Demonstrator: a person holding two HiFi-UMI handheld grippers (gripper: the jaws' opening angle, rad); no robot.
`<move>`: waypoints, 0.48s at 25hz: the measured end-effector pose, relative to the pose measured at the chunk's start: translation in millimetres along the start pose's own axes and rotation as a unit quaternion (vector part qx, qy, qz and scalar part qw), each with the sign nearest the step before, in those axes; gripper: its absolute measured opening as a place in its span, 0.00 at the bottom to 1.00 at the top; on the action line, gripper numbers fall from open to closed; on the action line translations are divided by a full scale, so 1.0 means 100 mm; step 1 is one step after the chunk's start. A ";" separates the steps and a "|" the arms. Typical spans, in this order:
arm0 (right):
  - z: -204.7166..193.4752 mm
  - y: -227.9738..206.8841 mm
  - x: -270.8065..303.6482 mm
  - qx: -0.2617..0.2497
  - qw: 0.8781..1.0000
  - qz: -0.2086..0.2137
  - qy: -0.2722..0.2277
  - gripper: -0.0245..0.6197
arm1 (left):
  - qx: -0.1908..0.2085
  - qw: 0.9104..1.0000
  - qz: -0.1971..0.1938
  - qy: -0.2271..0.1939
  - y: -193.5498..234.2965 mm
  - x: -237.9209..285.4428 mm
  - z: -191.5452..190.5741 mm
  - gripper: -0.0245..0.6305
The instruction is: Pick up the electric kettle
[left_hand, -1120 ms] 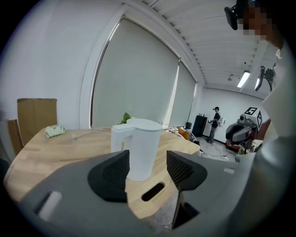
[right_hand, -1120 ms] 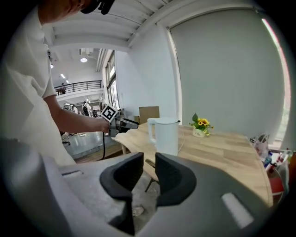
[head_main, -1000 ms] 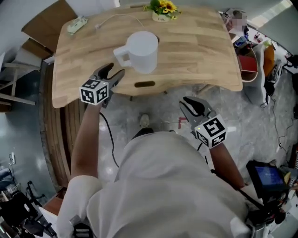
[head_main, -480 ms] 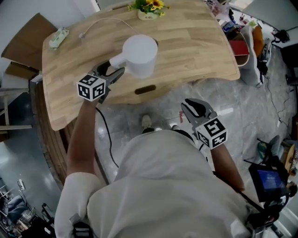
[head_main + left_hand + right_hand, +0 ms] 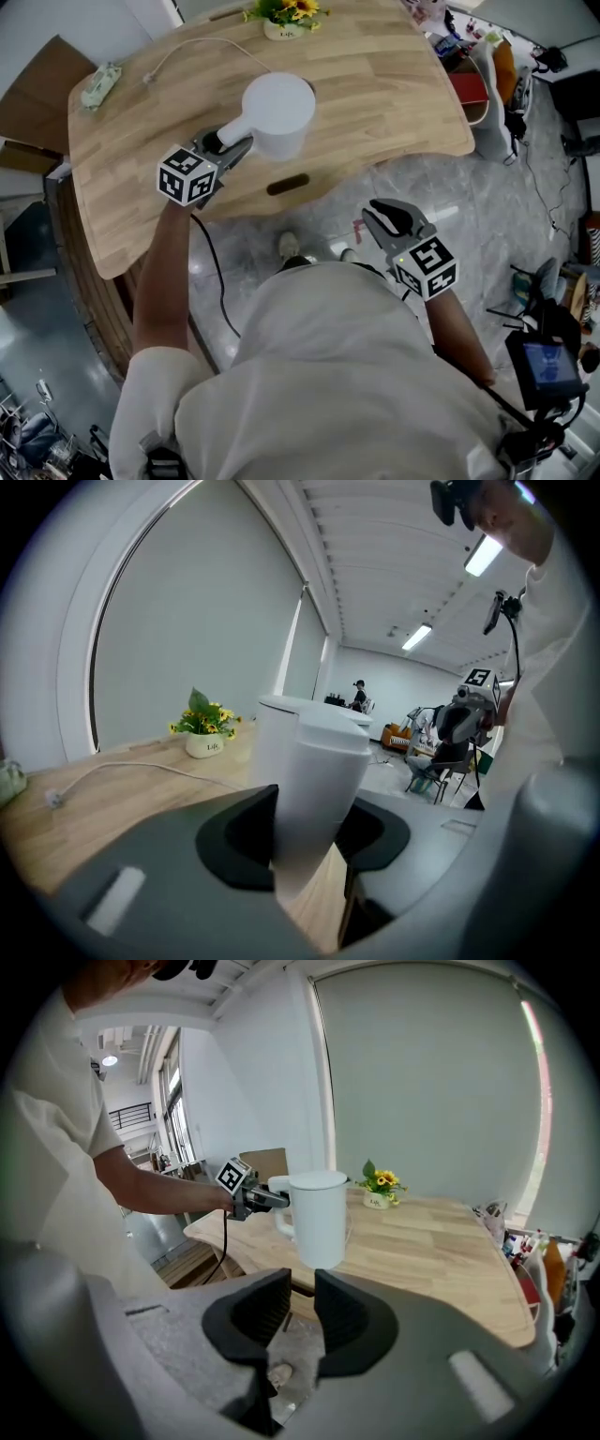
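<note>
The white electric kettle [image 5: 278, 112] stands upright near the front edge of the wooden table [image 5: 384, 94], its handle turned toward the person. My left gripper [image 5: 230, 145] reaches in from the left. In the left gripper view its jaws are closing, and the kettle handle [image 5: 319, 761] sits between the pads, touching both. My right gripper [image 5: 386, 217] hangs off the table over the floor, its jaws a narrow gap apart with nothing between them. From the right gripper view the kettle [image 5: 319, 1218] is ahead, with the left gripper [image 5: 253, 1199] at its handle.
A pot of yellow flowers [image 5: 281, 14] stands at the table's far edge. A white cable [image 5: 187, 47] runs to a small green object [image 5: 97, 77] at the back left. A slot [image 5: 288, 185] is cut near the front edge. Clutter and bags [image 5: 487, 66] stand on the floor to the right.
My left gripper moved forward to the kettle's handle, and its jaws have narrowed around it. The right gripper has barely shifted.
</note>
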State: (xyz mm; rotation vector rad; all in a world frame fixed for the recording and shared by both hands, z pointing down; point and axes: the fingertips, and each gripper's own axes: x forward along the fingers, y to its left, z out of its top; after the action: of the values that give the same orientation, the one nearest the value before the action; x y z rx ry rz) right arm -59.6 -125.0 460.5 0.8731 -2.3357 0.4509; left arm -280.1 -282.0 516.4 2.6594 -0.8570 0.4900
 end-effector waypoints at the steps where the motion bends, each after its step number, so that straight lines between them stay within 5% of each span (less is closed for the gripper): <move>1: 0.00 0.00 0.00 0.000 1.000 0.000 0.002 0.14 | 0.006 1.000 0.006 0.003 -0.03 0.00 -0.01 0.28; 12: 0.06 0.12 0.12 -0.009 1.000 0.022 0.009 0.14 | 0.007 0.995 0.103 -0.015 -0.21 -0.04 0.00 0.25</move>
State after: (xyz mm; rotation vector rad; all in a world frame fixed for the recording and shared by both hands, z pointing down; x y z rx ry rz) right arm -77.1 -124.8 462.6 0.8084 -2.3432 0.4537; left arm -270.6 -263.5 511.4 2.6108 -1.1480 0.5054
